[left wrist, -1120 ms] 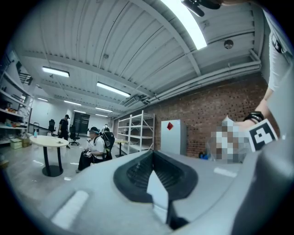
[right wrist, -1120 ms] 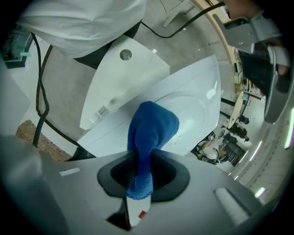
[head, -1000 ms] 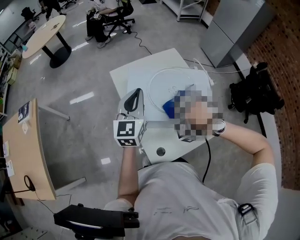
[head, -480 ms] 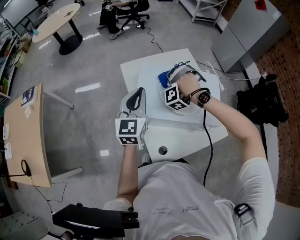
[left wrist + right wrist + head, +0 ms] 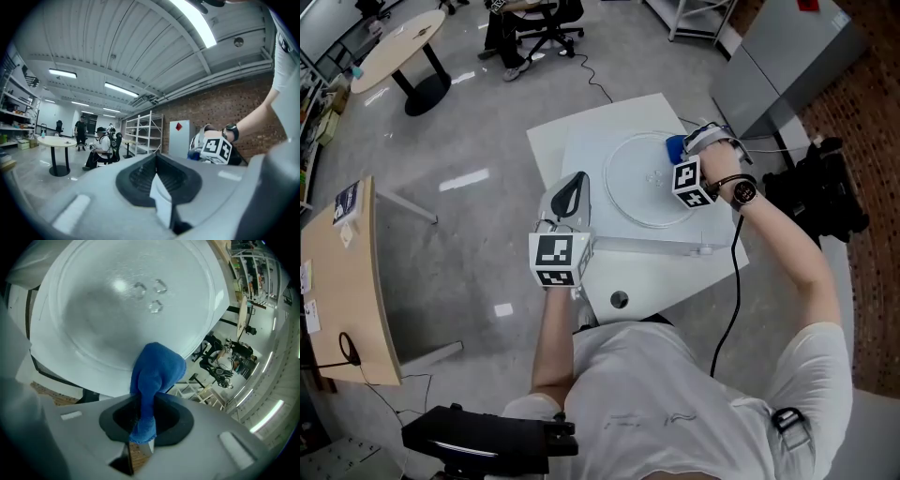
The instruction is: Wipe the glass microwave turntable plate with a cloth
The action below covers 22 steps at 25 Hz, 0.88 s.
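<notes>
White short-sleeved T-shirt [image 5: 675, 403]; black wristwatch [image 5: 745, 192], right wrist; black cable [image 5: 733, 281].

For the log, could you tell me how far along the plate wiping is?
Done: right claw shut on the blue cloth. In hand: cloth at the rim of the glass turntable plate. Remaining: wiping passes; cleanliness can't be judged. The left claw is shut, empty.

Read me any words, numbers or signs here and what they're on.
No words or numbers are readable.
Left marker cube: square code patterns, no letters.
Right marker cube: likewise.
Red diamond sign on grey cabinet: print too blurred.
Dark booklet on wooden table: too small.
</notes>
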Available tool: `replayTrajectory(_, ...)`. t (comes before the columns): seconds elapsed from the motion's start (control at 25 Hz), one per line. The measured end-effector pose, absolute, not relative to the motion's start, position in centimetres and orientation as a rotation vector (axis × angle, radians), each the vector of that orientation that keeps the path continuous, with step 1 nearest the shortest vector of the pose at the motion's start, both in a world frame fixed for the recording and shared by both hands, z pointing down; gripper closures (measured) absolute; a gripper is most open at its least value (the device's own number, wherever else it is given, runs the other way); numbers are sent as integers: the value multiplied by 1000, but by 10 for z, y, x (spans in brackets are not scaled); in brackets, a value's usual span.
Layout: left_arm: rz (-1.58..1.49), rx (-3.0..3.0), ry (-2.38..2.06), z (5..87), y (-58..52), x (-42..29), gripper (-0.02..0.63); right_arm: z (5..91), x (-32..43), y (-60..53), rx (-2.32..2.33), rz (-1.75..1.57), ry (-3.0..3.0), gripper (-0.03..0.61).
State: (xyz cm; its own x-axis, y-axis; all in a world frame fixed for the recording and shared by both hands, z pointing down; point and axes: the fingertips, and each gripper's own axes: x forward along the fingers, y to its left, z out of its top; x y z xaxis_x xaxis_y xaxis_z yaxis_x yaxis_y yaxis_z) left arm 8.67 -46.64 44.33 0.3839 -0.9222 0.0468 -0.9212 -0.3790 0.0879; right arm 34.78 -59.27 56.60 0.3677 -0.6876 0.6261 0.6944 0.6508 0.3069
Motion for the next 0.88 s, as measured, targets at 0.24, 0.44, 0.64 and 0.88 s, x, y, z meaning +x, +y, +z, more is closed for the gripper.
replayTrajectory(0.24, -25, 2588, -1615, 442, -472, 111, 614, 561, 399, -533, -32, -807, -809, 515)
replayTrajectory(0.44, -38, 2613, -1584, 439, -472, 122, 614, 561, 387, -477, -79, -819, -856, 515)
replayTrajectory(0.64, -37, 2612, -1608, 441, -472, 118, 614, 563, 337, -442, -131, -899, -922, 515)
replayTrajectory(0.88, -48, 2570, -1631, 439, -465, 107, 614, 566, 262, -444, -169, -1056, -958, 515)
